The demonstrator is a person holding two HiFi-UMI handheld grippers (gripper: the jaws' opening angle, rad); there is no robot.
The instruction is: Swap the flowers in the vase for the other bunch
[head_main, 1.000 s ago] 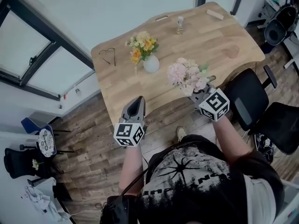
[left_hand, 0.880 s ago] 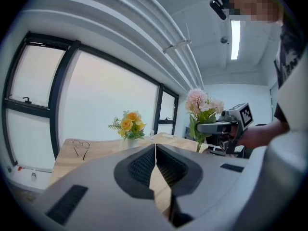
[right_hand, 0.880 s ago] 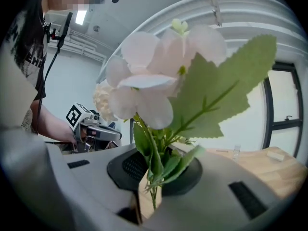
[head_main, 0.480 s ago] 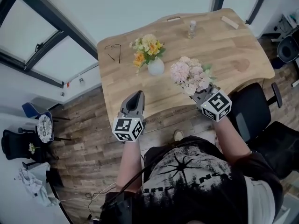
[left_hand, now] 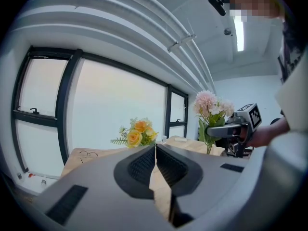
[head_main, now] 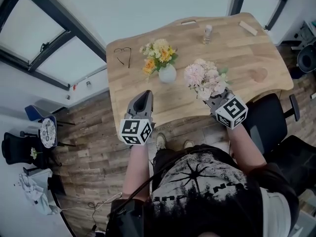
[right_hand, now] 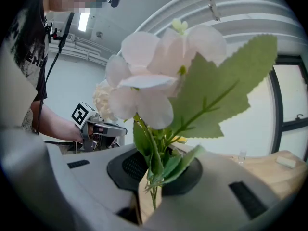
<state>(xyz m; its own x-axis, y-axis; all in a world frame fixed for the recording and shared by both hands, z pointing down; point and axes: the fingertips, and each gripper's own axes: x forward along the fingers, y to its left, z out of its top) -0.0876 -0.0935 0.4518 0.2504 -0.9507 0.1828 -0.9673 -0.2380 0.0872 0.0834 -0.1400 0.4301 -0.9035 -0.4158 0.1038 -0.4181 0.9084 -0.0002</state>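
A small white vase (head_main: 167,73) stands on the wooden table (head_main: 232,48) and holds a yellow and orange bunch (head_main: 159,53); the same bunch (left_hand: 137,132) shows in the left gripper view. My right gripper (head_main: 214,97) is shut on the stems of a pink bunch (head_main: 205,77), held upright over the table's near edge, right of the vase. In the right gripper view the pink bunch (right_hand: 154,81) fills the picture, stems (right_hand: 155,172) pinched between the jaws. My left gripper (head_main: 142,100) is shut and empty, at the near edge, below and left of the vase.
A pair of glasses (head_main: 123,54) lies at the table's left. A small clear bottle (head_main: 208,33) and a pale block (head_main: 248,27) are at the far side. Black office chairs (head_main: 269,120) stand at the right. Windows line the left wall.
Both grippers have moved toward the table, the pink bunch carried along. The left gripper's tip now reaches over the table's near edge.
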